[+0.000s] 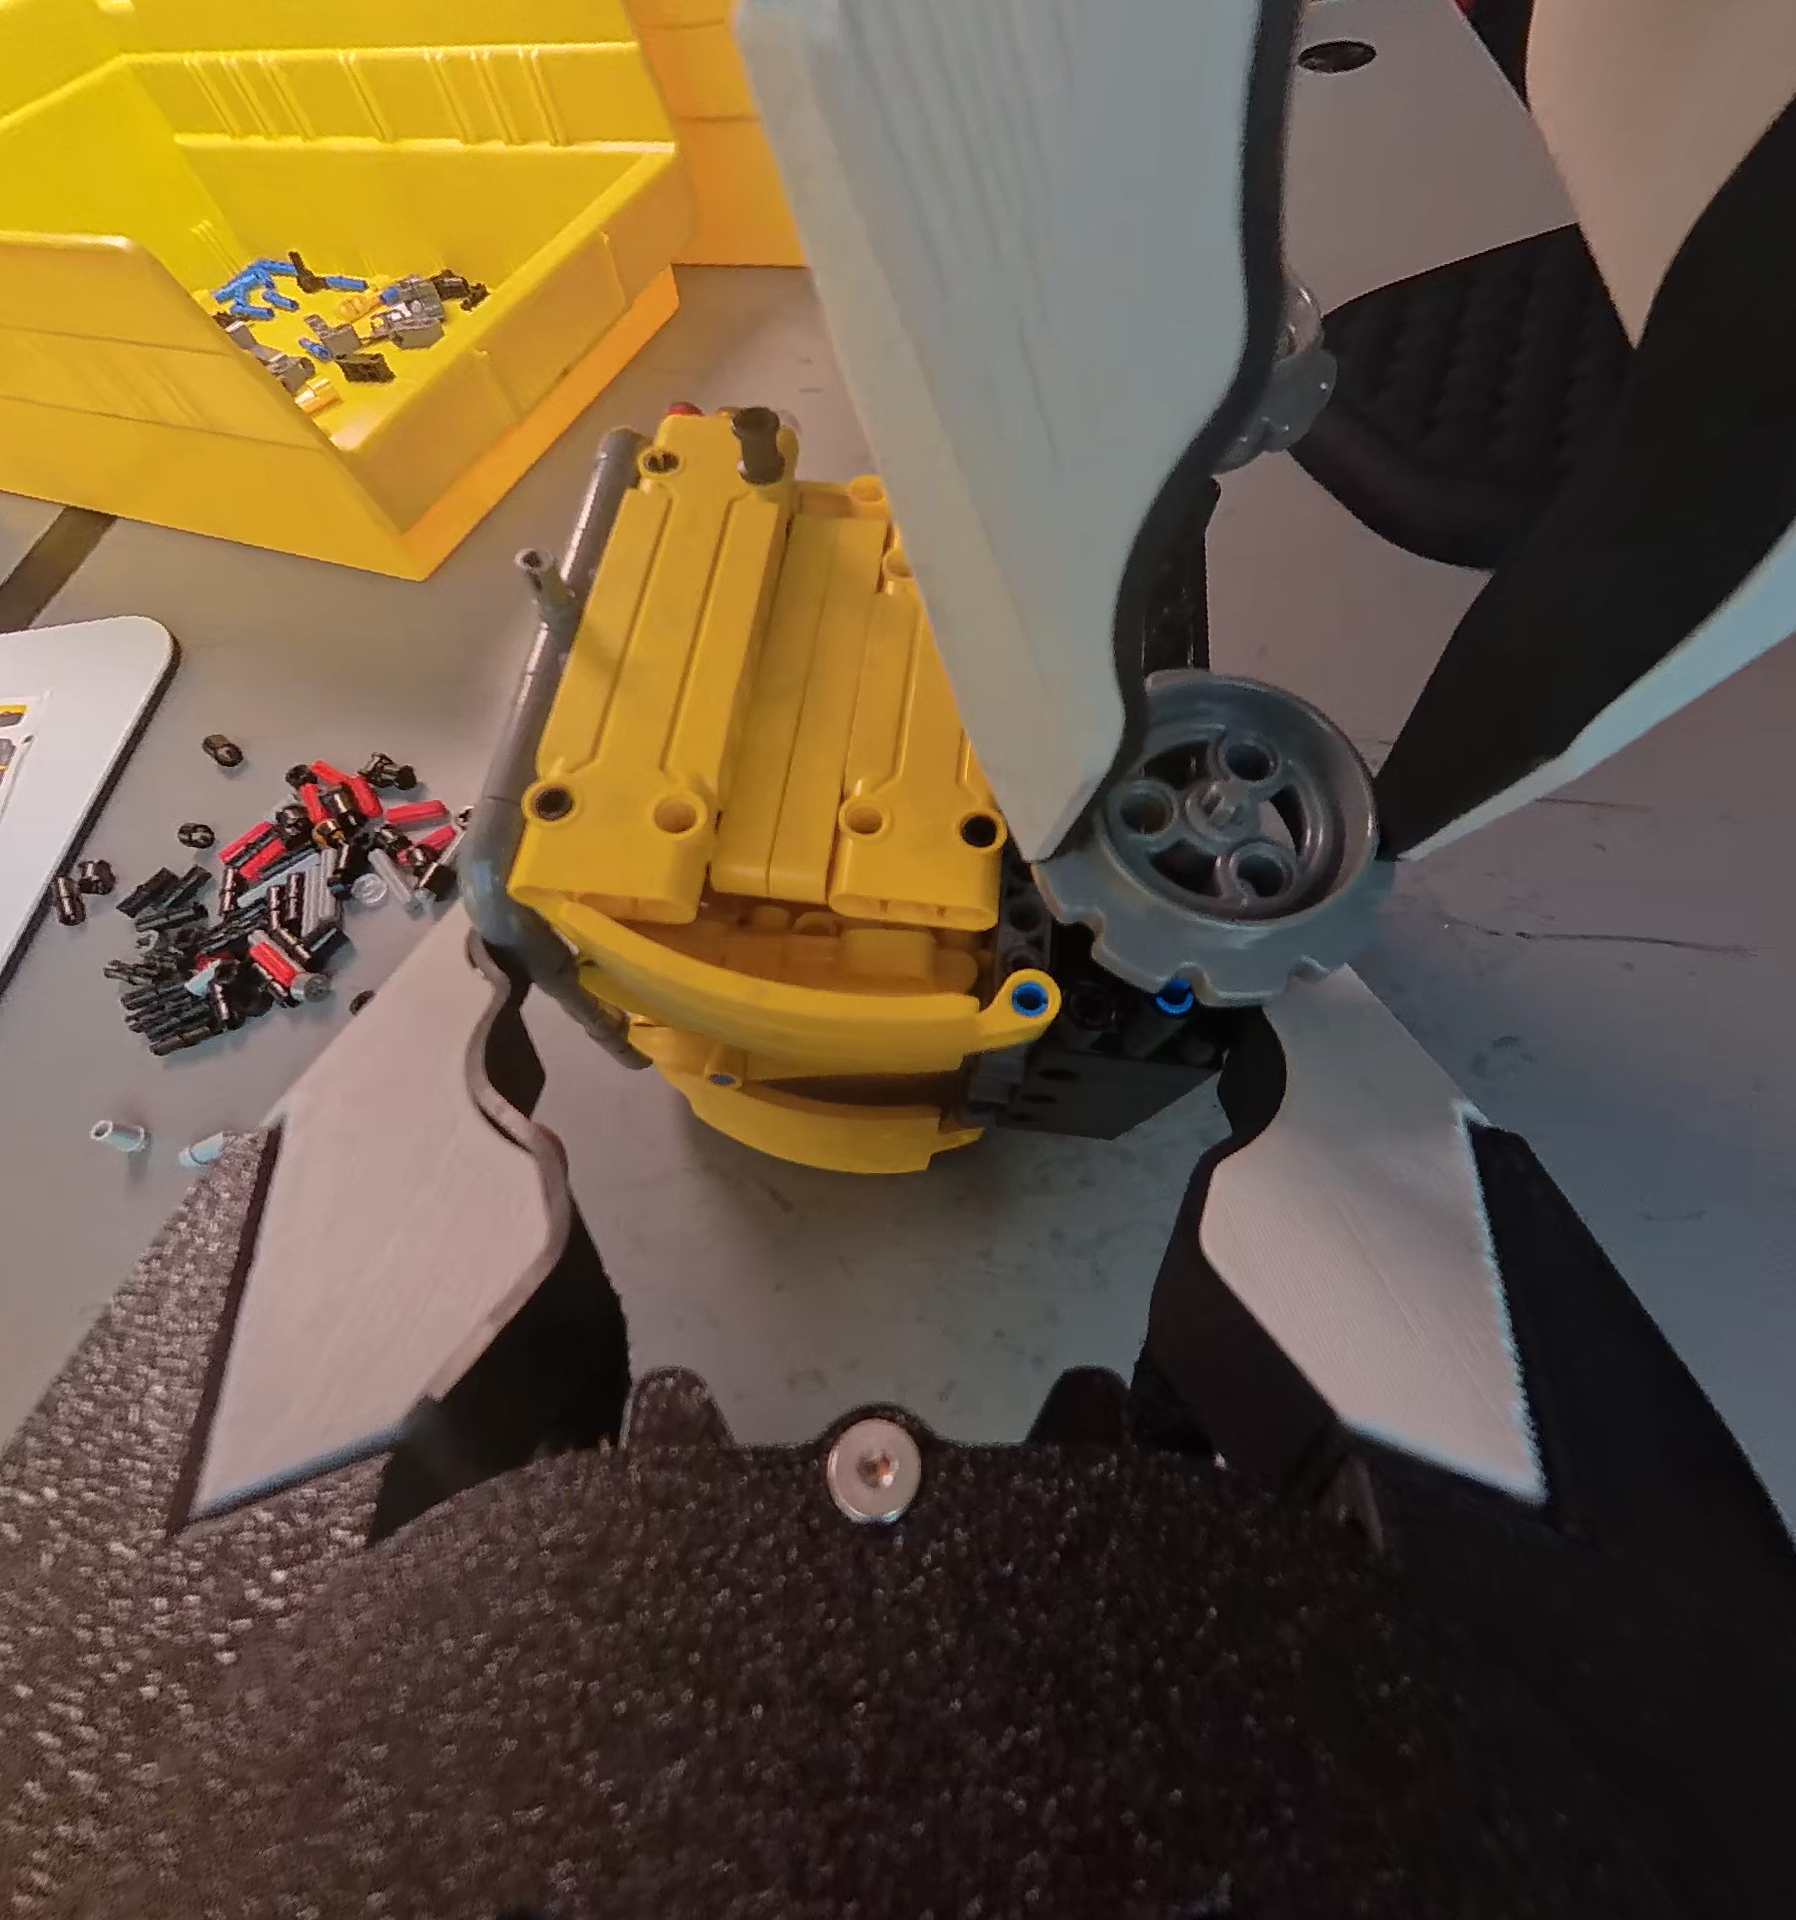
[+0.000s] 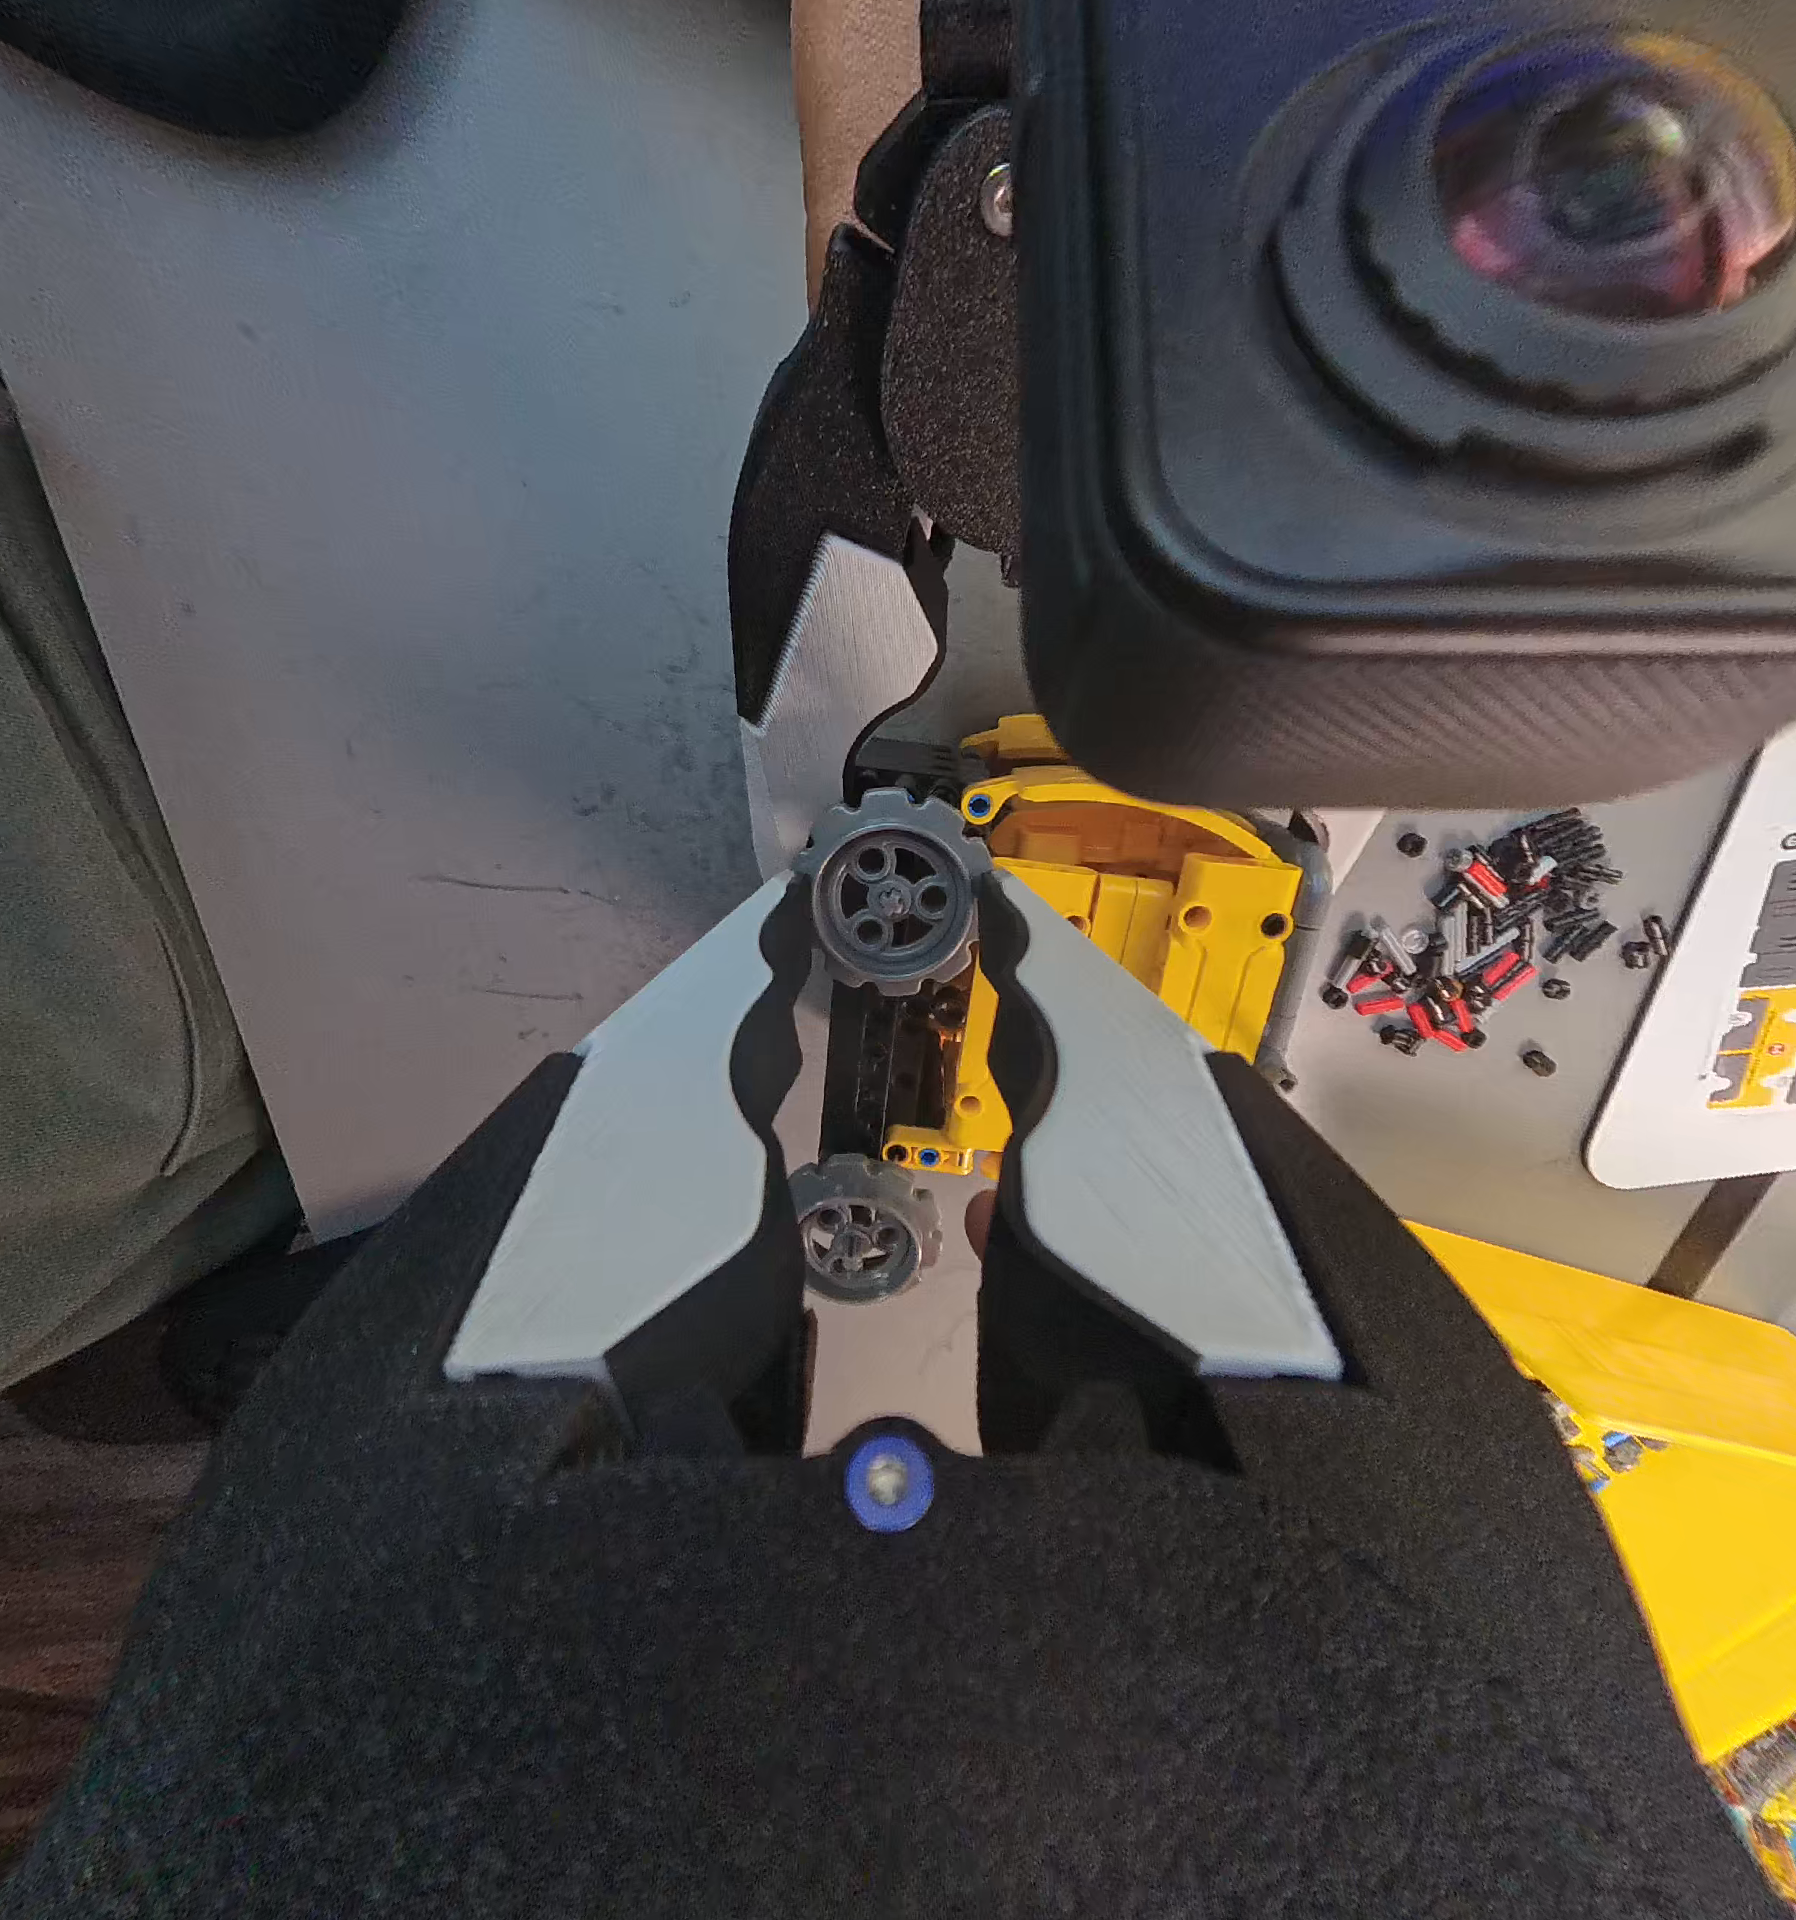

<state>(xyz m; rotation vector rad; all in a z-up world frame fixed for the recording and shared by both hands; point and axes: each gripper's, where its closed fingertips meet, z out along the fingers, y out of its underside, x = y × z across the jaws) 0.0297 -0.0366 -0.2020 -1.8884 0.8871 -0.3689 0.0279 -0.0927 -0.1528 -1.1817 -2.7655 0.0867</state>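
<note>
- The left claw is standing wide around the lower end of a yellow and black brick-built toy vehicle, one fingertip touching its grey side tube and the other just beside its black underside; whether it is actually pressing is hard to tell.
- The right claw is closing narrowly on a dark grey toothed plastic wheel at the vehicle's end, both fingertips touching the rim.
- The vehicle is lying on its side on the grey surface, between the two claws.
- In the left wrist view, the right claw's pale finger is hiding part of the vehicle's yellow panels and most of a second grey wheel, which the right wrist view shows whole.
- The left claw's black camera housing is blocking the upper right of the right wrist view, blurred.
- Only the left wrist view is showing inside the yellow plastic bin, holding small blue, grey and black parts.
- A loose heap of black, red and grey pins is lying beside a white sticker sheet, which is cut off at the edge.
</note>
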